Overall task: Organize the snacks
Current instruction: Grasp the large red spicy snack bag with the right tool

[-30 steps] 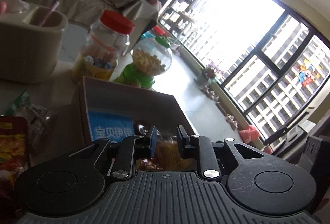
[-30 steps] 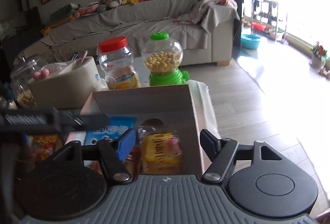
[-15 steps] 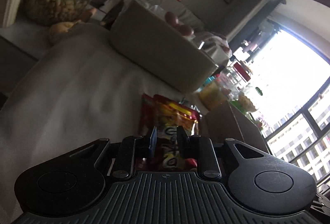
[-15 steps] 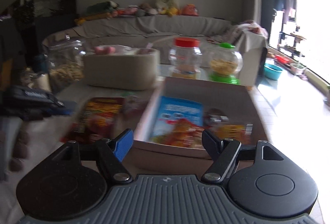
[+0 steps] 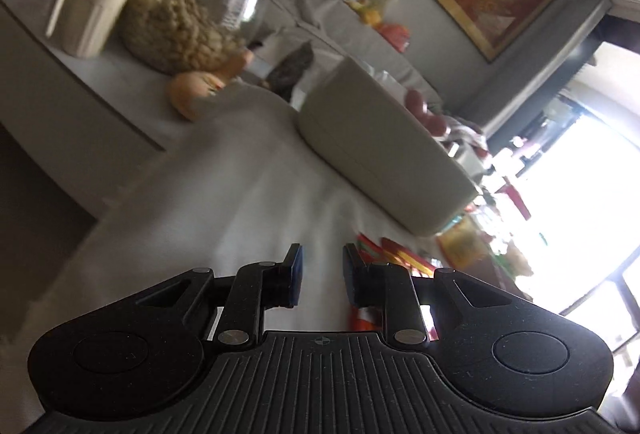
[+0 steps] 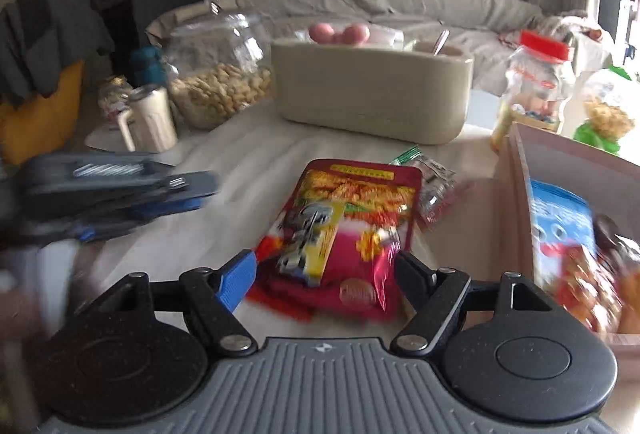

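A red and yellow snack bag (image 6: 344, 226) lies flat on the white tablecloth. My right gripper (image 6: 324, 280) hovers just in front of it, jaws opening, and the bag's near end shows between the fingers without either pad touching it. A cardboard box (image 6: 516, 170) at the right holds a blue packet (image 6: 560, 218) and other snacks. My left gripper (image 5: 321, 274) points at bare cloth with a narrow gap and nothing in it. The red bag's edge (image 5: 400, 254) shows just to its right. In the right wrist view the left gripper (image 6: 120, 190) is a blur at the left.
A beige bin (image 6: 372, 90) stands behind the bag. Left of it are a glass jar of nuts (image 6: 216, 82) and a cream mug (image 6: 150, 118). A small clear packet (image 6: 434, 186) lies by the box. A red-lidded jar (image 6: 536, 82) and a green dispenser (image 6: 604, 114) stand far right.
My right gripper has swung left from above the box to the red bag, with its jaws wider. My left gripper has turned away from the box and the bag to bare cloth.
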`<control>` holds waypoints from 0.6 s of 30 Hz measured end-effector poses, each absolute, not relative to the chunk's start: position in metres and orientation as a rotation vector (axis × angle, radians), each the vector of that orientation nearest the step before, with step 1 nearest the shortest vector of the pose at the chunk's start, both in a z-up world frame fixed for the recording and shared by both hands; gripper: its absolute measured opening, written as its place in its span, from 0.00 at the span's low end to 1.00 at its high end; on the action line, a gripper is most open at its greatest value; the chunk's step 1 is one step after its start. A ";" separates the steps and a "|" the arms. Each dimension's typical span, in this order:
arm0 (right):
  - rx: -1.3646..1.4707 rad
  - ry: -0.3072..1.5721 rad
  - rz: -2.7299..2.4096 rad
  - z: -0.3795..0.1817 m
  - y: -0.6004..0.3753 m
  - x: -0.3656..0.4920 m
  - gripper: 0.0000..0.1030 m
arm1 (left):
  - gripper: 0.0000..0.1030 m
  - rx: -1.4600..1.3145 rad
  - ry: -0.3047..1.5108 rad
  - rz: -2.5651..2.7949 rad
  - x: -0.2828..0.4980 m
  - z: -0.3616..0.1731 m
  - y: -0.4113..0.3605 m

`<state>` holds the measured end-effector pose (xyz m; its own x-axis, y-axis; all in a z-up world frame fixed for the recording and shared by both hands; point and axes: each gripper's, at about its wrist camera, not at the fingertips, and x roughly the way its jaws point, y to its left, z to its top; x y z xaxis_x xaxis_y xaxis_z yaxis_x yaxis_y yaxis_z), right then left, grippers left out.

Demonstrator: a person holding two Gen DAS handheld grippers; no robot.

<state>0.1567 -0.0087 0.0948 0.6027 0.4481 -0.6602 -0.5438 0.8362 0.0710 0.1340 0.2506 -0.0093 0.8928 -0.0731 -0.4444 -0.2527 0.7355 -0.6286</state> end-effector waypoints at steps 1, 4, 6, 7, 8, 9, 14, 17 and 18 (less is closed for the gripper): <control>-0.146 0.727 0.548 0.091 -0.001 0.167 0.76 | 0.24 -0.737 0.468 0.106 0.134 -0.009 0.251; -0.149 0.733 0.496 0.082 0.016 0.186 0.82 | 0.24 -0.732 0.470 0.091 0.135 -0.008 0.251; -0.177 0.736 0.504 0.080 0.024 0.190 0.82 | 0.24 -0.734 0.474 0.081 0.135 -0.009 0.252; -0.192 0.737 0.527 0.080 0.026 0.187 0.82 | 0.24 -0.738 0.477 0.078 0.136 -0.011 0.253; -0.202 0.738 0.559 0.080 0.026 0.184 0.80 | 0.24 -0.742 0.482 0.077 0.135 -0.012 0.254; -0.214 0.739 0.578 0.080 0.025 0.179 0.73 | 0.24 -0.746 0.485 0.074 0.135 -0.013 0.254; -0.282 0.714 0.665 0.086 0.006 0.141 0.36 | 0.24 -0.737 0.493 0.047 0.136 -0.013 0.250; -0.299 0.729 0.706 0.086 -0.009 0.117 0.23 | 0.24 -0.707 0.517 0.034 0.138 -0.014 0.243; -0.304 0.729 0.714 0.087 -0.014 0.110 0.20 | 0.24 -0.693 0.524 0.031 0.139 -0.014 0.240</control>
